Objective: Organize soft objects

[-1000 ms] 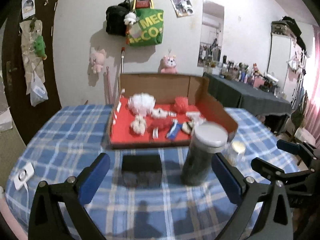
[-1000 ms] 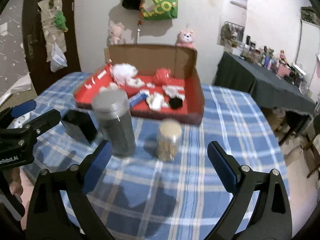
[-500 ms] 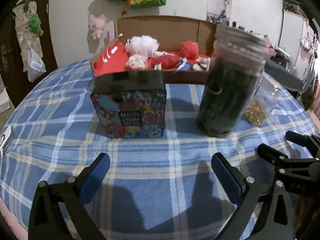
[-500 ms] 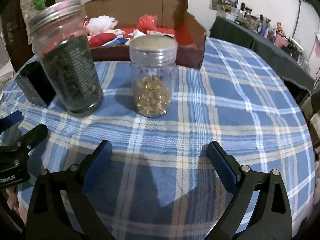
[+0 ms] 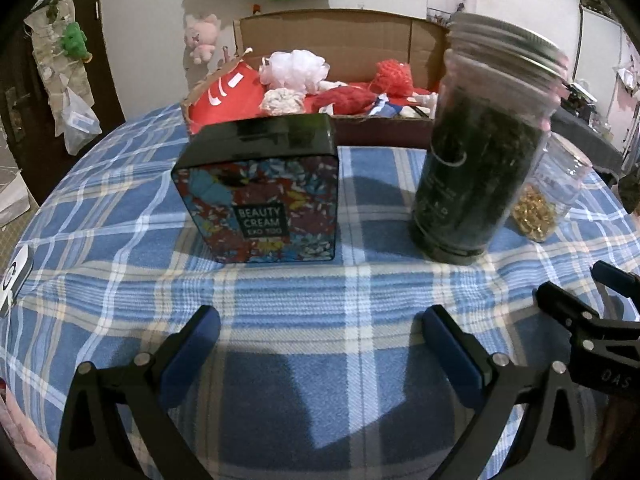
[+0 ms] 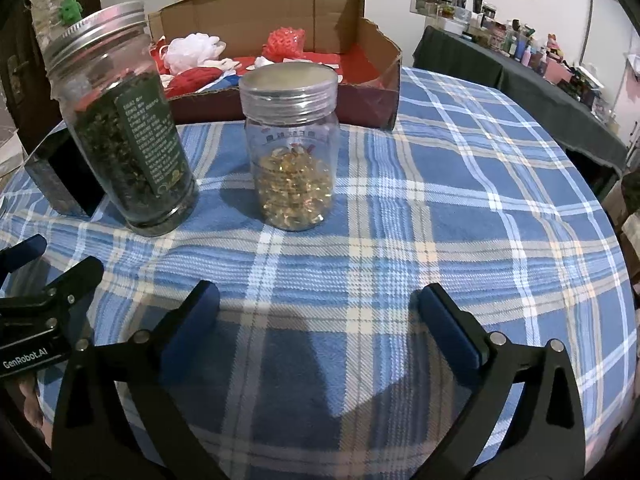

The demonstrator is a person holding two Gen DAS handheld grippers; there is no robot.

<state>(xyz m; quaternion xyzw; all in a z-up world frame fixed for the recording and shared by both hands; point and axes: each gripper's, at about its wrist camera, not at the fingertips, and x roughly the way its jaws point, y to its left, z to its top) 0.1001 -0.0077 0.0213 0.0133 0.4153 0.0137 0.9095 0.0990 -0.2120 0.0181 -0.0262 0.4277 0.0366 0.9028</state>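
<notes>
The dark-filled jar [image 5: 480, 152] hides most of the capsule jar [image 5: 548, 200]; shelf bottles [image 6: 516, 46] are too small to identify.

Two lidded jars [image 6: 124, 136] [image 6: 294, 148], one tin [image 5: 260, 188], one cardboard tray [image 6: 376, 92], two white puffs [image 5: 294, 68] [image 5: 282, 101], two open tools [image 5: 316, 340] [image 6: 318, 320].

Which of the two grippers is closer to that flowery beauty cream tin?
Left. The left gripper faces the tin head-on; the right gripper sits farther right, facing the capsule jar.
</notes>
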